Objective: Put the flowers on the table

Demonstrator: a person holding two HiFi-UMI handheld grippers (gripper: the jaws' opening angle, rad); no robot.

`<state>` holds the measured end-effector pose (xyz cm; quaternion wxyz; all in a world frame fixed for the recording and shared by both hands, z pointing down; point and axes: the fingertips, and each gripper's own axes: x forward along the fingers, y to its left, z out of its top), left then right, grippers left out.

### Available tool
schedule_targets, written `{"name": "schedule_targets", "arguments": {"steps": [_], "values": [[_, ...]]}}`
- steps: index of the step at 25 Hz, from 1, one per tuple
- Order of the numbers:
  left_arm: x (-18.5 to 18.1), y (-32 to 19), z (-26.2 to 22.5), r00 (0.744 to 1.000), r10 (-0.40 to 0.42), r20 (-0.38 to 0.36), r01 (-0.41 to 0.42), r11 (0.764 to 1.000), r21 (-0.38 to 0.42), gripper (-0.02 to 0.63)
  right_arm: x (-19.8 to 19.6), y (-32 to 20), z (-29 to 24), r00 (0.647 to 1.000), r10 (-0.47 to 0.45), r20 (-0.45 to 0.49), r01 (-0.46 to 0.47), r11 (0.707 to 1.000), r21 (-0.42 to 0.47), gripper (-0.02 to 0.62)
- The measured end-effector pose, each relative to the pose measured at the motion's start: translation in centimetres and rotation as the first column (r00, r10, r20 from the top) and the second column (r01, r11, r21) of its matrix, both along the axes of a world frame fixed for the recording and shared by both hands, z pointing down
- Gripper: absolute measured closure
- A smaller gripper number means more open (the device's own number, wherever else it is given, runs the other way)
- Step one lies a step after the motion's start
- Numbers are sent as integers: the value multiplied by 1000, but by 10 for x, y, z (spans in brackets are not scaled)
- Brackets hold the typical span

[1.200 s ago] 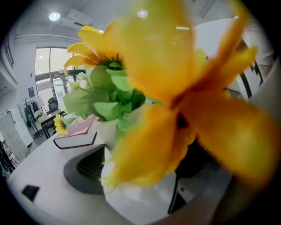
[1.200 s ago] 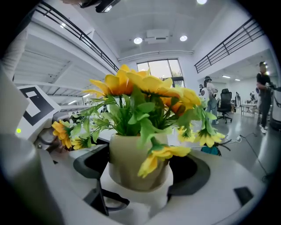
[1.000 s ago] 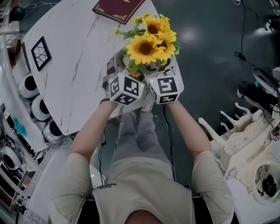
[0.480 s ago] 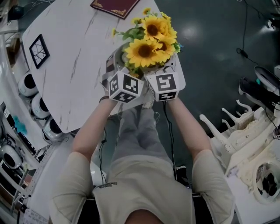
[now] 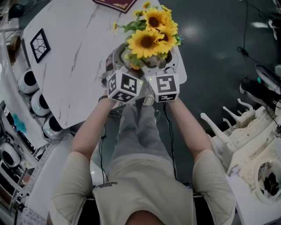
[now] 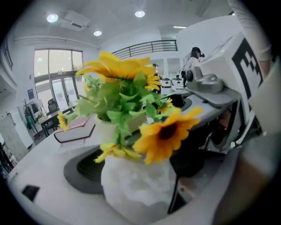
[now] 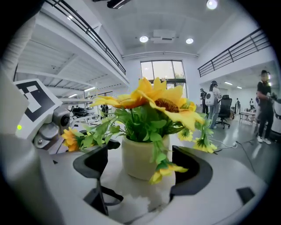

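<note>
A bunch of yellow sunflowers [image 5: 151, 37] with green leaves stands in a white pot [image 6: 134, 189], which is held over the right edge of the white marble table [image 5: 66, 66]. Both grippers sit side by side just below the flowers. My left gripper [image 5: 128, 63] is shut on the pot's lumpy white body from the left, and my right gripper [image 5: 167, 63] is shut on it from the right. The right gripper view shows the cream pot [image 7: 142, 160] between the dark jaws. The blooms hide the pot's base in the head view, so contact with the table cannot be told.
A dark red book [image 5: 116, 3] lies at the table's far edge and a black framed square [image 5: 40, 45] at its left. White round objects [image 5: 28, 83] sit left of the table. White moulded parts [image 5: 246, 132] lie at the right. Dark floor lies beyond the flowers.
Both grippers and the flowers have moved a little forward, farther over the table's edge. The grip on the pot is unchanged.
</note>
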<state>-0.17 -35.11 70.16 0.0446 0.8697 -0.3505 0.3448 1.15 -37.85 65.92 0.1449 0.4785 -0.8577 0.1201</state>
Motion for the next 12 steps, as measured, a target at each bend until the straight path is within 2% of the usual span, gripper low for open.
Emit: {"name": "schedule_targets", "arguments": {"steps": [8,12], "values": [[-13,28,-49,996,-52,-69,53,999,2,169,12,32,-39,1000,15,-13,-15,999,-30,149],[-20,34,-83,992,-85,-96,88,996,28,169,20,44,-68,1000,30,3,-30,999,-28,149]]}}
